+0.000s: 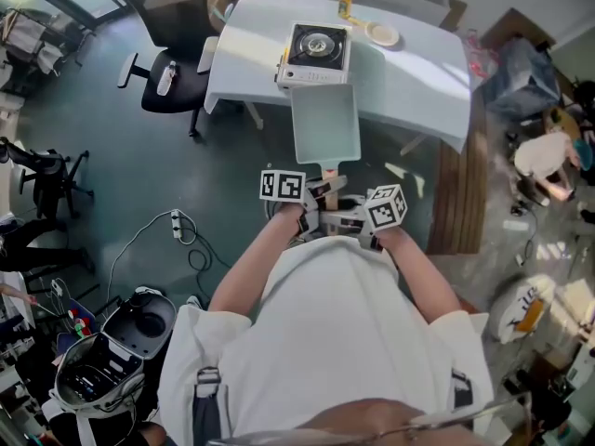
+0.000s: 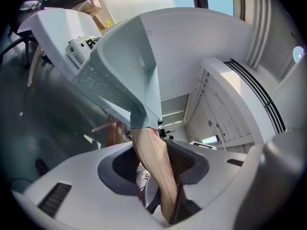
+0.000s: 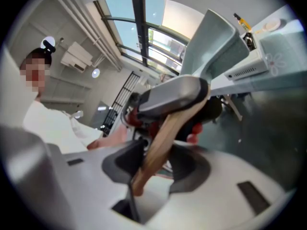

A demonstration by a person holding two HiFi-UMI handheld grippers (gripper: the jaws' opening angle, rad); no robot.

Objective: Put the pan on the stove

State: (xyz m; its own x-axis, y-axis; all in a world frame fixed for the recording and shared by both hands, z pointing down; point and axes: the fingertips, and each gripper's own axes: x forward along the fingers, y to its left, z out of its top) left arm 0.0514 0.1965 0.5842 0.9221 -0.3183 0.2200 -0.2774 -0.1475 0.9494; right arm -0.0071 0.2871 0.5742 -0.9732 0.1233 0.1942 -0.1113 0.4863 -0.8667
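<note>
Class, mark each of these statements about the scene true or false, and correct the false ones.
1. The pan already sits on the stove. False: it is held by its handle, short of the stove.
2. The left gripper and the right gripper both clamp the pan's wooden handle. True.
3. The stove stands on a white table. True.
4. The pan is round. False: it is rectangular.
5. A pot stands on the burner. False: nothing is on the burner.
</note>
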